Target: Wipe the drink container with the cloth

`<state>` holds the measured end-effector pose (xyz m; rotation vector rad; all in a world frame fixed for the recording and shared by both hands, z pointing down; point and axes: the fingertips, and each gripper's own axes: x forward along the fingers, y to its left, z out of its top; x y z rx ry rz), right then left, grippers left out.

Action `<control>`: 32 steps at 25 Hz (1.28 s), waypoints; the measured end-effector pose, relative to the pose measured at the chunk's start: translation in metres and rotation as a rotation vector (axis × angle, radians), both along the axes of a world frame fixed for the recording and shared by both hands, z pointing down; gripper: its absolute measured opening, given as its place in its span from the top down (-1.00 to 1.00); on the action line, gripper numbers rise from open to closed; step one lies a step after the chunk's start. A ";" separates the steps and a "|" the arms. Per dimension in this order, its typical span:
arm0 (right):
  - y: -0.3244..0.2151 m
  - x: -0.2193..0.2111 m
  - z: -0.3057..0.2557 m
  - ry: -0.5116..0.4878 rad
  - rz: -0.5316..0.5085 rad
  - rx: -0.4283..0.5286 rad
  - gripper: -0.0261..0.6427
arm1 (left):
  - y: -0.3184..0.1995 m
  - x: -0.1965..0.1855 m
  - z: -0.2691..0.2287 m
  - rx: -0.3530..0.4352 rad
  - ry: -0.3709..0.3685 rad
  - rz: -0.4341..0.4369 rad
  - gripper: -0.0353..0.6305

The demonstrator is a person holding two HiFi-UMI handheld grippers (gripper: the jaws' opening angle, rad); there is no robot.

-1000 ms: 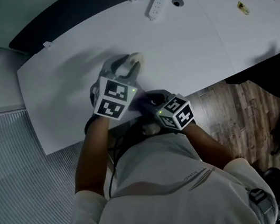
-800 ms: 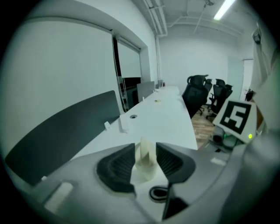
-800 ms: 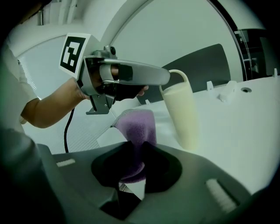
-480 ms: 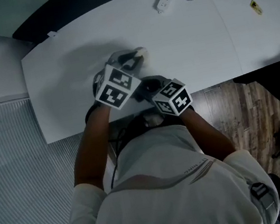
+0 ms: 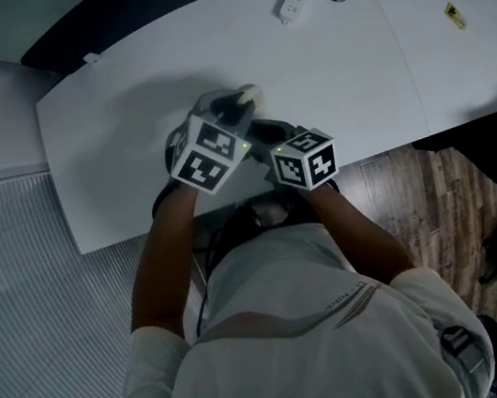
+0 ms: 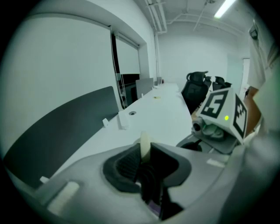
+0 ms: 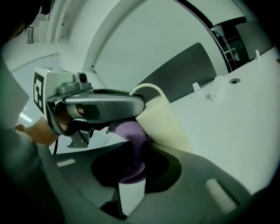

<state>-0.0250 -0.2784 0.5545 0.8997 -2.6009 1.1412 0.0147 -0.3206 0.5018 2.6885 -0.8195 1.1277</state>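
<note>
The cream cup [image 7: 162,117] stands on the white counter [image 5: 348,61]. Its wall is pinched between the fingers [image 6: 124,167] of the downward-sloping left gripper [image 6: 144,154], which have just been closing. The right gripper [image 7: 131,164], nearly level, clamps a purple cloth [image 7: 131,133] against the cup. Its own view shows this; in the head view the marker cubes [image 5: 304,159] hide it.

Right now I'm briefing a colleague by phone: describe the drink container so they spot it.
On the long white desk, look where the two grippers meet. There the left gripper, whose jaws have just been closing, pinches a tapered cup by its rim. It is pale cream, unlike the purple cloth in the right gripper beside it.
</note>
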 end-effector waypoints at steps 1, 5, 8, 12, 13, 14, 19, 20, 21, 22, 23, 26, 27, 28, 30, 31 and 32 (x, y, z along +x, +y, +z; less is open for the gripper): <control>-0.002 0.001 0.002 -0.016 0.021 -0.020 0.68 | 0.000 0.000 0.001 -0.008 0.009 -0.003 0.68; -0.005 0.003 0.018 -0.050 0.079 -0.103 0.67 | 0.001 -0.001 0.001 -0.035 0.028 -0.010 0.69; -0.006 0.008 0.038 -0.041 0.114 -0.172 0.67 | 0.000 -0.001 0.002 -0.054 0.043 -0.021 0.69; -0.002 0.015 0.067 -0.010 0.160 -0.256 0.67 | -0.001 -0.001 0.002 -0.061 0.051 -0.039 0.69; -0.001 0.017 0.075 0.003 0.171 -0.275 0.67 | -0.001 -0.001 0.002 -0.063 0.051 -0.042 0.69; 0.000 0.019 0.082 0.015 0.181 -0.294 0.67 | -0.001 -0.001 0.002 -0.065 0.051 -0.043 0.69; -0.001 0.020 0.098 0.052 0.208 -0.343 0.67 | -0.002 -0.003 0.002 -0.081 0.055 -0.044 0.69; -0.001 0.019 0.098 0.052 0.205 -0.348 0.67 | -0.002 -0.003 0.002 -0.083 0.057 -0.046 0.69; 0.001 0.018 0.097 0.042 0.199 -0.355 0.67 | -0.002 -0.003 0.002 -0.085 0.057 -0.047 0.69; 0.005 0.018 0.093 0.021 0.190 -0.364 0.67 | -0.001 -0.003 0.002 -0.088 0.058 -0.047 0.69; 0.011 0.018 0.086 -0.011 0.177 -0.370 0.67 | -0.001 -0.003 0.002 -0.091 0.058 -0.046 0.69; 0.030 0.027 0.055 -0.114 0.150 -0.353 0.67 | 0.000 -0.003 0.001 -0.096 0.059 -0.043 0.69; 0.035 0.034 0.044 -0.134 0.154 -0.334 0.67 | 0.000 -0.003 0.002 -0.097 0.059 -0.042 0.69; 0.039 0.042 0.034 -0.151 0.168 -0.314 0.67 | -0.001 -0.003 0.002 -0.096 0.058 -0.041 0.68; 0.044 0.060 0.017 -0.195 0.223 -0.286 0.67 | -0.001 -0.004 0.003 -0.098 0.059 -0.039 0.68; 0.044 0.069 0.009 -0.226 0.263 -0.278 0.67 | -0.002 -0.003 0.002 -0.099 0.060 -0.038 0.68; 0.043 0.077 0.000 -0.262 0.308 -0.271 0.67 | -0.002 -0.003 0.002 -0.101 0.060 -0.039 0.68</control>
